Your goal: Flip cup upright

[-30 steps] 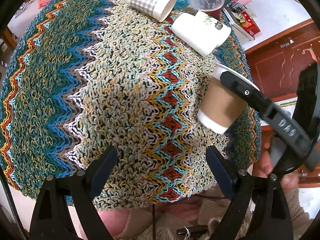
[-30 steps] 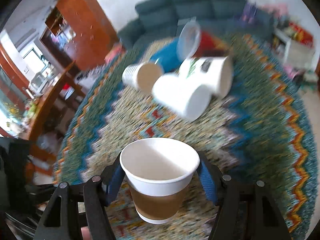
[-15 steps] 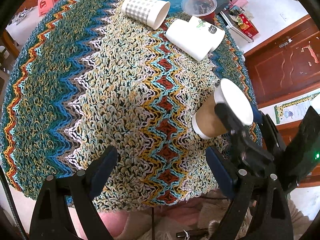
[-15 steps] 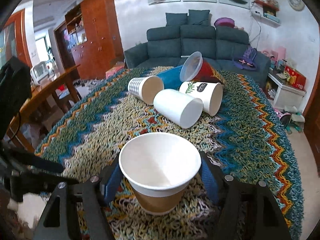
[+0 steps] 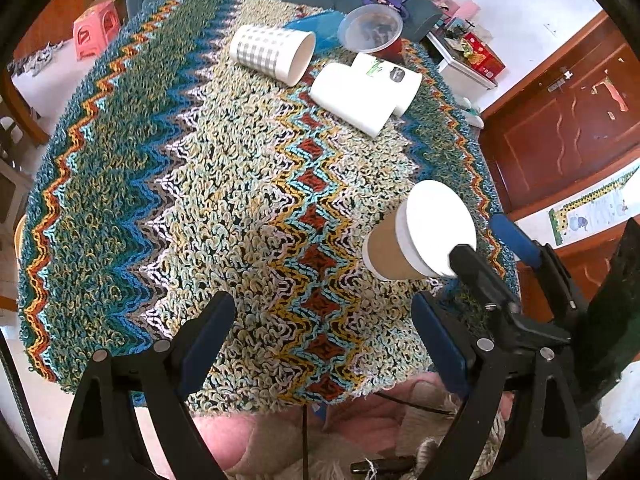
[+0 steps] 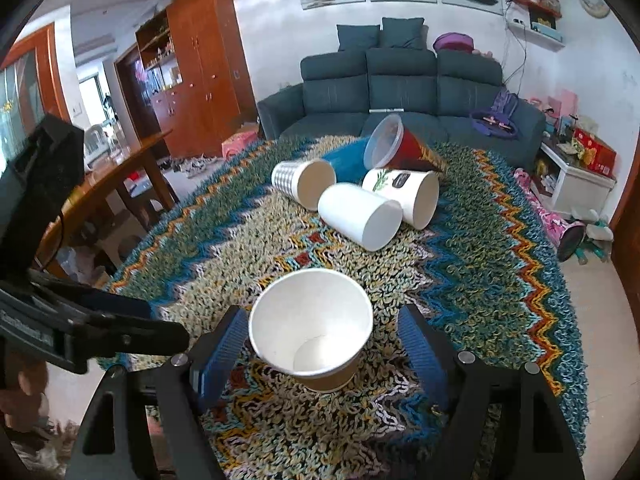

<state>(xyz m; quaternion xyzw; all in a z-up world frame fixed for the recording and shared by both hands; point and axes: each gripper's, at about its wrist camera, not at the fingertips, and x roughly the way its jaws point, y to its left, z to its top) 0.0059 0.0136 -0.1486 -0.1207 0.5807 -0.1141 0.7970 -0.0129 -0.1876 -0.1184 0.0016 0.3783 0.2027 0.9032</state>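
A brown paper cup (image 6: 316, 332) with a white rim stands mouth up on the zigzag woven cloth (image 6: 460, 280), near the front right of the table. My right gripper (image 6: 320, 344) is open around it, with a gap showing between each blue pad and the cup wall. In the left wrist view the same cup (image 5: 416, 236) stands just in front of the right gripper (image 5: 490, 244). My left gripper (image 5: 320, 340) is open and empty above the near edge of the cloth (image 5: 200, 200), to the left of the cup.
Several cups lie on their sides at the far end: a checked one (image 6: 302, 182), a plain white one (image 6: 360, 216), a printed white one (image 6: 404, 192), a blue one (image 6: 344, 160) and a red one with a clear lid (image 6: 400, 148). A sofa (image 6: 400, 80) stands behind the table.
The right gripper swung the brown cup down and set it on the cloth, then opened off it. The left gripper has held its place.
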